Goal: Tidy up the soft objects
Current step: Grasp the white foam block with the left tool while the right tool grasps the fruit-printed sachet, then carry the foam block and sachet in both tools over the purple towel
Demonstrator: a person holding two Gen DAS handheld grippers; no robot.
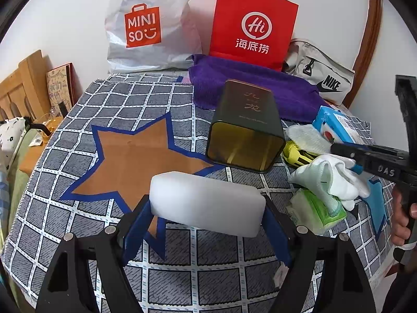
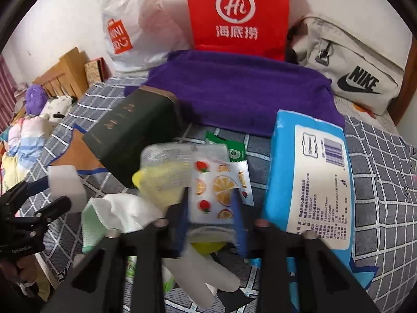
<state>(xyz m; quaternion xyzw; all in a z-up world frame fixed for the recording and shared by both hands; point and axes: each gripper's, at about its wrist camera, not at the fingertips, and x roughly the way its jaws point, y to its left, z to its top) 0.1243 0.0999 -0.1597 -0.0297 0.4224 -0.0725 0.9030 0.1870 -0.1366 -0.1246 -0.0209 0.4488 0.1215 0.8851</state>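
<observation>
My left gripper (image 1: pixel 207 210) is shut on a white foam sponge block (image 1: pixel 206 202) and holds it above the checked cloth, in front of the open mouth of a dark green tin (image 1: pixel 245 127) lying on its side. The sponge also shows in the right wrist view (image 2: pixel 66 189). My right gripper (image 2: pixel 212 203) is shut on a fruit-printed packet (image 2: pixel 220 191) in a pile of soft items: a white and green cloth (image 2: pixel 117 214), a yellow sponge (image 2: pixel 161 182). The right gripper shows from the side in the left wrist view (image 1: pixel 349 154) over that pile.
A purple towel (image 1: pixel 250 86) lies behind the tin. A blue wipes pack (image 2: pixel 310 177), a green tissue pack (image 1: pixel 316 212), a red paper bag (image 1: pixel 251 26), a white Miniso bag (image 1: pixel 148 23) and a Nike pouch (image 2: pixel 351 65) stand around. The cloth's edge drops off left.
</observation>
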